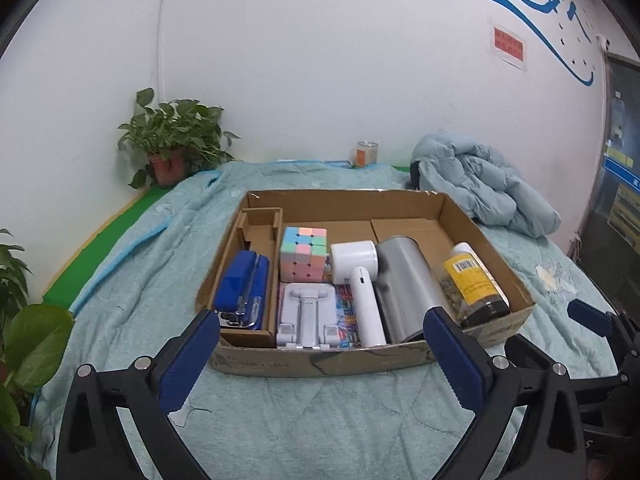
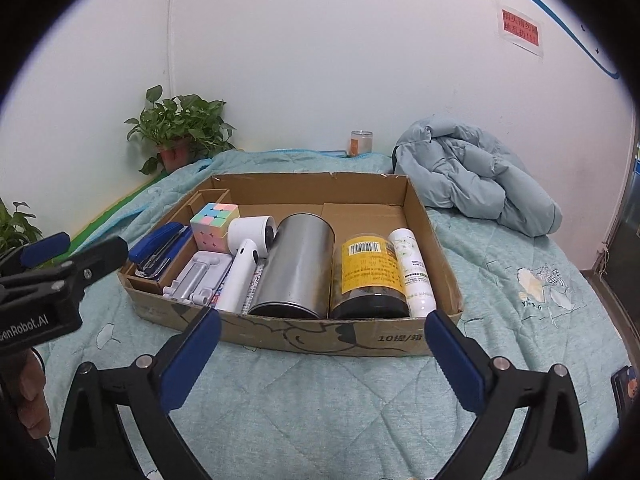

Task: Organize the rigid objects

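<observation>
- My left gripper hovers over the quilt just short of the cardboard box's near wall, jaws spread wide, holding nothing.
- My right gripper sits beside it, equally wide and empty, facing the same near wall.
- Inside the box, everything lies packed along the near side: a blue stapler in the small left divider compartment, then a pastel puzzle cube with a folding phone stand in front of it.
- Next rightward come a white handheld fan, a metal canister on its side, a yellow-labelled jar, and a white tube against the right wall.
- I judge the sorting nearly or fully done: no loose rigid item shows on the quilt near me (the crumpled jacket and the small jar by the far wall look like bystanders).
- The far half of the box remains bare, so there is room if anything is left out of view.
</observation>
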